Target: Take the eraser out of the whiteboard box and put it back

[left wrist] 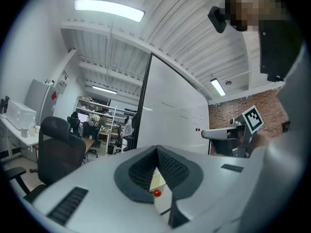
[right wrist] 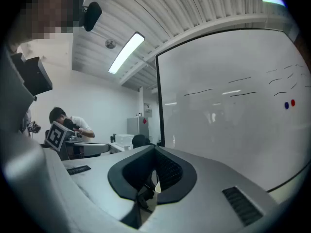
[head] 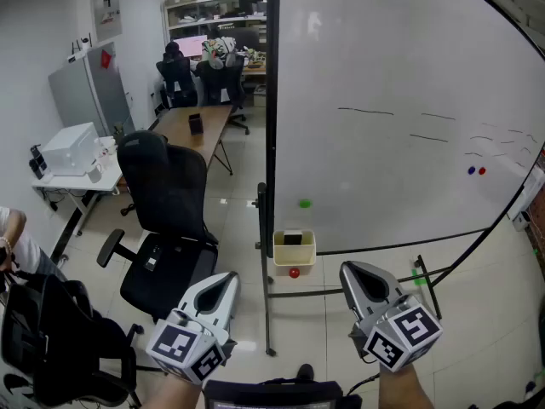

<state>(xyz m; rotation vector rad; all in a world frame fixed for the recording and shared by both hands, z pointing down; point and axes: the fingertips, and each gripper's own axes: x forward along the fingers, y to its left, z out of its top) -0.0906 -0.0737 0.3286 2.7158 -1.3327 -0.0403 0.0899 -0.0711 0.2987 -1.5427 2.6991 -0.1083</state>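
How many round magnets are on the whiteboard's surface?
3: a green magnet low left, above the whiteboard box; a blue magnet and a red magnet side by side at right. A red ball under the box is uncounted.

Left gripper point(head: 228, 279), right gripper point(head: 350, 269) — level, jaws together

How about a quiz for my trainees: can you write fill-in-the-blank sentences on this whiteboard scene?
1. The eraser lies in the ___ at the lower left corner of the whiteboard.
2. Just below the box sits a ___ magnet.
3. The chair left of the whiteboard is ___.

Missing words: box; red; black.
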